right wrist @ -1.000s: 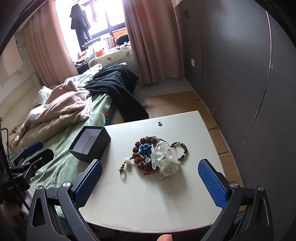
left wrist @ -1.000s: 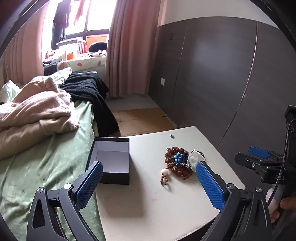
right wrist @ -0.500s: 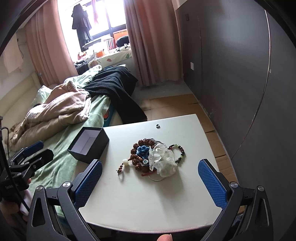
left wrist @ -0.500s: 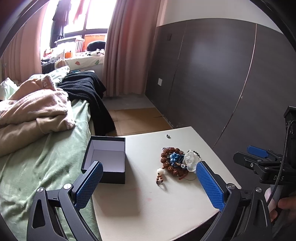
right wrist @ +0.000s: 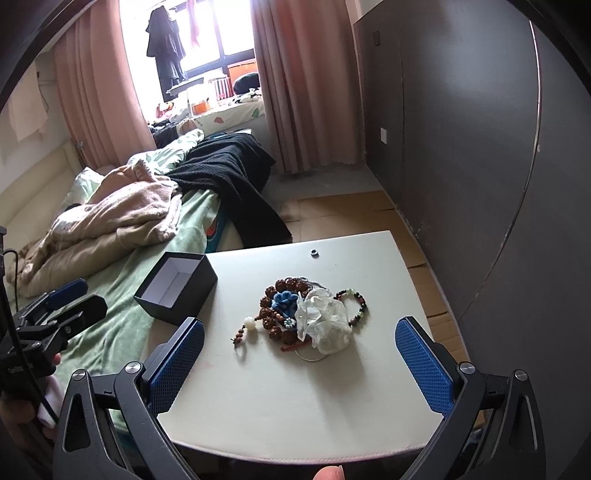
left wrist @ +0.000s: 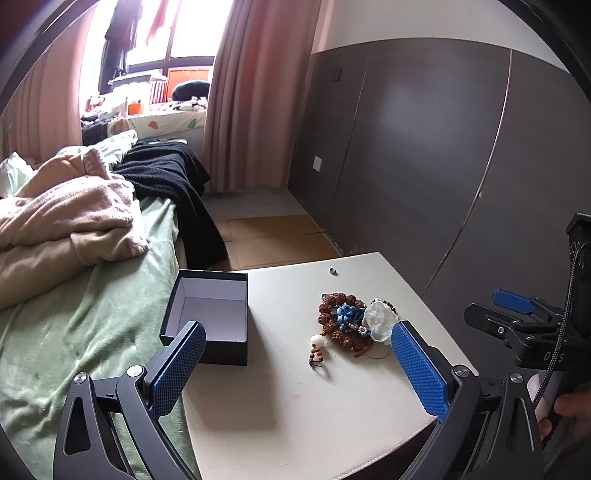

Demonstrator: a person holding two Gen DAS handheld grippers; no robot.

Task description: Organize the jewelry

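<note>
Nothing is sorted: my left gripper (left wrist: 295,365) and right gripper (right wrist: 299,365) gape wide, empty; jewelry (right wrist: 310,314) lies mid-table, box (right wrist: 177,288) at the left edge bare.

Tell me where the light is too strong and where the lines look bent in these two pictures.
Left wrist view: the window is blown out white and the wall panels curve. Right wrist view: the window glares too, the panel seam bows, and the table is evenly lit.
</note>
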